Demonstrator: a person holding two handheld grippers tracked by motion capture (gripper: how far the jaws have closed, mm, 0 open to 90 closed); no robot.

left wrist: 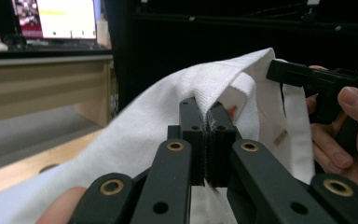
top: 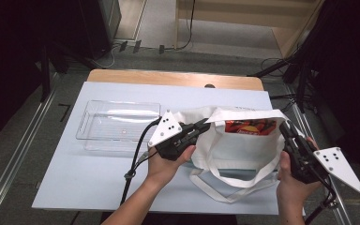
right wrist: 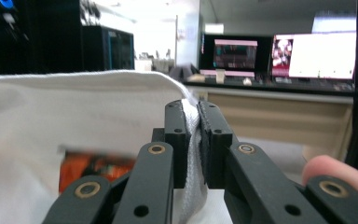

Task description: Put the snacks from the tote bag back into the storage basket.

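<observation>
High view: white tote bag point(top: 234, 140) lies on the bench point(top: 98, 183) beside a clear tray point(top: 117, 125), its mouth stretched apart, likely for access; left gripper point(top: 201, 126) and right gripper point(top: 286, 131) each have jaws clenched on its rim

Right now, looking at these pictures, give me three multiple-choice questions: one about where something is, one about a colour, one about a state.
1. Where is the clear plastic tray?
A. Left of the white cloth tote bag
B. Inside the bag
C. On the floor

2. What colour is the packet in the bag?
A. Blue
B. Orange-red
C. Green

3. How is the left gripper?
A. Wide open
B. Lying on the table
C. Shut on the bag's rim

Answers: 1 A, the high view shows it beside the bag. 2 B, seen through the opening. 3 C, cloth is pinched between its jaws.
</observation>
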